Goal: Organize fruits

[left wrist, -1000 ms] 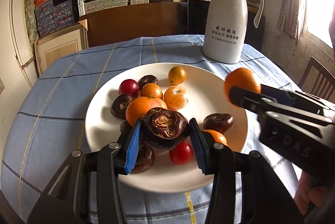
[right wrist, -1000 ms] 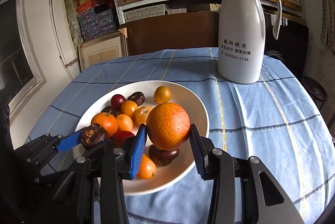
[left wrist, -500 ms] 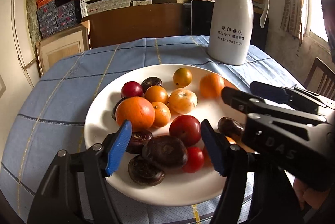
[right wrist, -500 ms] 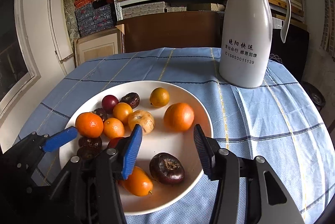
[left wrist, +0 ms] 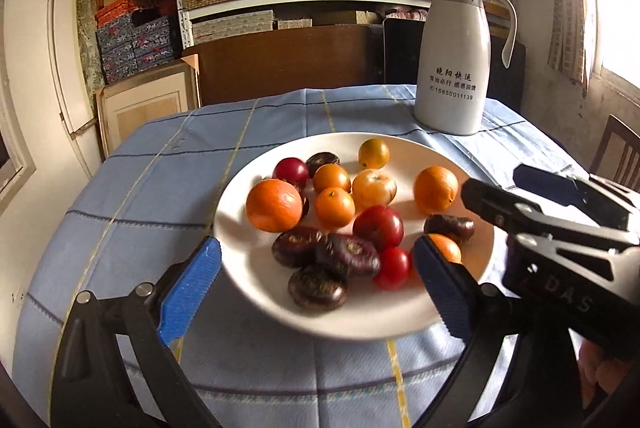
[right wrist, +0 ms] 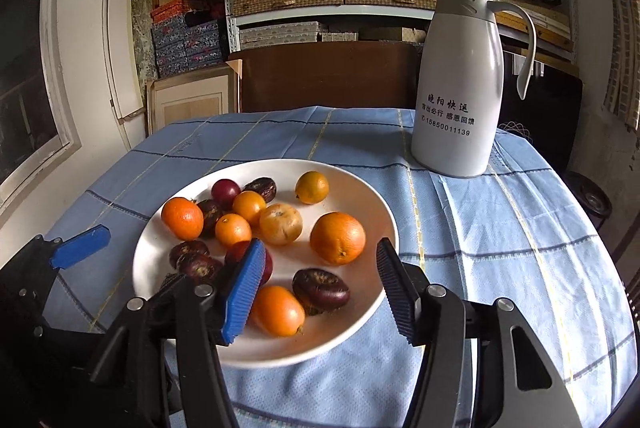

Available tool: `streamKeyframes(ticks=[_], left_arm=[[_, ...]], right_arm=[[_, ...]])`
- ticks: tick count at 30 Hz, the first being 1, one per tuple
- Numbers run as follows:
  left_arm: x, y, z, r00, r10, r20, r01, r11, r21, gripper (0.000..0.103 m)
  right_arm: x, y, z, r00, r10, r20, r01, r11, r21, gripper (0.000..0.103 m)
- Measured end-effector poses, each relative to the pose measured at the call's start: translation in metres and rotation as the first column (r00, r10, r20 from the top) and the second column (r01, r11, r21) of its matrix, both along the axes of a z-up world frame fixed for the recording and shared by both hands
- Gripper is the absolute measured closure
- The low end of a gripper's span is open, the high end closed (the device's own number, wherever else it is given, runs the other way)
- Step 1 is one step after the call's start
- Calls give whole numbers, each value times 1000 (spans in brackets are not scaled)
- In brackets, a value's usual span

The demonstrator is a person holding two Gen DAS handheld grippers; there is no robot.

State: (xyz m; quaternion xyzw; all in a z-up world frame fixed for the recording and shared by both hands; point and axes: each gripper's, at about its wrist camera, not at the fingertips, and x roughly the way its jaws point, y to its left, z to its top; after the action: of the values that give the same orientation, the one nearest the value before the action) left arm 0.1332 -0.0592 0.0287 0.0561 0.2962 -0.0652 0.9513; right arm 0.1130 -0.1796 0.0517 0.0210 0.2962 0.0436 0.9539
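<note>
Fruits [left wrist: 348,212] crowd a white plate [right wrist: 360,188] on the blue tablecloth [right wrist: 500,228] as the left gripper [left wrist: 316,292] and right gripper [right wrist: 320,288] hover empty, jaws just opened wide. Round pieces could roll off if nudged. Lower dark fruits blur together; the person's hands stay mostly hidden.

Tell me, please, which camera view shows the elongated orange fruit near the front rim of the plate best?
The right wrist view: the elongated orange fruit lies almost fully visible on the white plate, beside a dark fruit. In the left wrist view only its top shows, behind the left tongs' blue pad.
</note>
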Motion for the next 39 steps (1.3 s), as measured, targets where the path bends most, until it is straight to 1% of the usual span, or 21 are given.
streamKeyframes(ticks=[3,6,9,13,17,19,20,21,23,26,29,31,33,35,37,38,39], left_arm=[[-12,4,-1,1000,10,2,-10,1000,-1,7],[-25,12,-3,1000,28,-3,-28,999,-20,6],[-37,21,-6,999,49,-12,-50,998,-41,5],[-51,34,-9,997,77,-18,-78,995,-64,5],[-57,47,-10,995,94,-29,-96,990,-105,5],[-58,52,-9,995,96,-35,-99,987,-125,5],[-58,54,-10,995,96,-38,-101,986,-130,5],[-57,54,-10,994,99,-43,-104,986,-131,5],[-55,53,-10,994,98,-56,-105,986,-131,5],[-55,50,-9,994,86,-61,-93,988,-120,5],[-56,44,-7,992,117,-40,-119,992,-48,5],[-58,43,-4,991,129,-27,-130,991,-33,5],[-59,47,-2,993,118,-27,-119,991,-66,5],[-60,54,1,996,89,-31,-92,987,-135,5],[-62,61,2,997,70,-17,-72,980,-186,5],[-63,64,1,998,64,-5,-64,977,-206,5],[-63,65,1,998,67,-3,-66,976,-210,5]], right_arm=[[-19,0,0,1000,-5,12,5,1000,19,43],[-36,0,-1,999,-21,27,20,999,27,41],[-52,0,-2,999,-35,38,33,999,40,40],[-74,5,-7,998,-46,50,45,998,32,37],[-88,14,-12,997,-42,58,43,999,-18,26],[-92,18,-11,997,-32,70,35,999,-33,20],[-93,20,-11,997,-31,75,34,999,-38,14],[-93,20,-10,996,-35,81,38,998,-45,8],[-94,21,-9,995,-45,90,49,997,-52,4],[-93,21,-8,994,-52,92,57,997,-55,4],[-93,22,-9,995,-64,82,70,995,-74,4],[-93,23,-9,995,-70,75,75,994,-77,4],[-94,23,-7,994,-72,80,77,994,-72,4],[-98,21,-3,993,-55,104,60,997,-39,4],[-103,19,-2,990,-44,137,45,999,-5,4],[-105,18,-4,987,-36,158,35,999,11,4],[-106,18,-6,986,-30,166,26,999,27,4]])
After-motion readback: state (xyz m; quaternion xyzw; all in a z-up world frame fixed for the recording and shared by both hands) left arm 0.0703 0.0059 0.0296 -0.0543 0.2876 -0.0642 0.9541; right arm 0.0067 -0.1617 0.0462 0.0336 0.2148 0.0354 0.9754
